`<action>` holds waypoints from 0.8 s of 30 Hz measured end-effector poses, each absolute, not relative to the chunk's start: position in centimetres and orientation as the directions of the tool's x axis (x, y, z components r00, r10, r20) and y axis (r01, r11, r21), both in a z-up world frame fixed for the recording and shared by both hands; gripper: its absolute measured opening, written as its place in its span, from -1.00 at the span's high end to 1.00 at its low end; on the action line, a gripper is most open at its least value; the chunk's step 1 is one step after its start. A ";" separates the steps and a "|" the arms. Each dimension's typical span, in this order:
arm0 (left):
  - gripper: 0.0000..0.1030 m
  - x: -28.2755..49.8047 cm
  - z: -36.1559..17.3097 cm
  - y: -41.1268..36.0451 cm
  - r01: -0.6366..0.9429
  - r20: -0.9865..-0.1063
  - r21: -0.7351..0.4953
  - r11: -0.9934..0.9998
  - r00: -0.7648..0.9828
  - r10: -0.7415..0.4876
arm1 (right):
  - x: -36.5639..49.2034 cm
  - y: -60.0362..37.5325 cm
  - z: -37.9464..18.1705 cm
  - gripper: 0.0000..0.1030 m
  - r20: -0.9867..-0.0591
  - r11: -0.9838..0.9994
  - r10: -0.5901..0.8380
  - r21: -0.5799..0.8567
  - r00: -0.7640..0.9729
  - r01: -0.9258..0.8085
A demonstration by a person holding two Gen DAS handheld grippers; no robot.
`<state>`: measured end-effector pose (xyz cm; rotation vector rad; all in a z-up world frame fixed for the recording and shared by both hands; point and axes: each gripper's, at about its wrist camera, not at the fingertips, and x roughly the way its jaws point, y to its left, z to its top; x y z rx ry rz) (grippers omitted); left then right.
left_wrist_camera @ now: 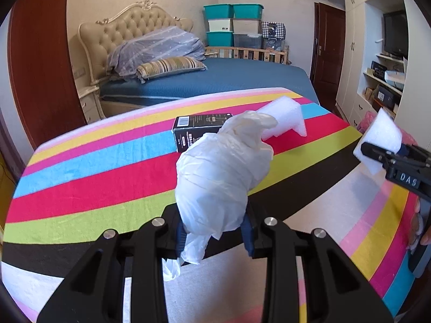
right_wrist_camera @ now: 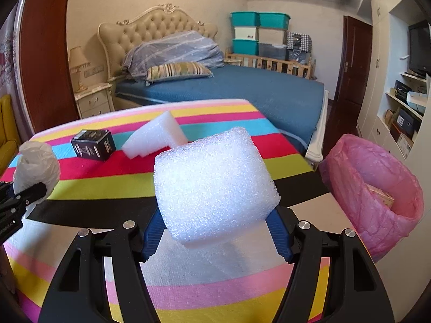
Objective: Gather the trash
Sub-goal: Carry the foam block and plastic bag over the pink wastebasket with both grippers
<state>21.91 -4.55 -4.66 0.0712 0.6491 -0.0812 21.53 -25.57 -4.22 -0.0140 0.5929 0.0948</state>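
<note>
My left gripper [left_wrist_camera: 214, 238] is shut on a crumpled white plastic bag [left_wrist_camera: 218, 175] and holds it above the striped cloth [left_wrist_camera: 94, 177]. The bag also shows at the left of the right wrist view [right_wrist_camera: 36, 165]. My right gripper [right_wrist_camera: 215, 238] is shut on a white foam block [right_wrist_camera: 212, 185], held above the cloth; it shows at the right of the left wrist view [left_wrist_camera: 381, 140]. A black box [right_wrist_camera: 93, 144] and a second white foam piece [right_wrist_camera: 155, 136] lie on the cloth behind. A bin lined with a pink bag [right_wrist_camera: 374, 188] stands to the right of the table.
A blue bed [right_wrist_camera: 242, 88] with pillows lies beyond the table. Stacked storage boxes [right_wrist_camera: 258, 35] stand at the far wall. White shelves [right_wrist_camera: 404, 102] and a television are at the right. A brown box lies inside the pink-lined bin.
</note>
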 end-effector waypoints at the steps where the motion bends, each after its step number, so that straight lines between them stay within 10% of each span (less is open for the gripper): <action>1: 0.38 21.8 -4.6 -4.8 0.104 -0.602 0.052 0.993 0.797 -0.051 | 21.4 -25.7 -4.2 -0.25 -0.551 0.996 0.082 0.016 0.831 -0.087; 24: 0.38 21.4 -4.5 -7.3 0.186 -0.593 0.062 0.981 0.797 -0.114 | 20.6 -26.6 -3.6 -0.26 -0.508 0.994 0.111 0.067 0.854 -0.089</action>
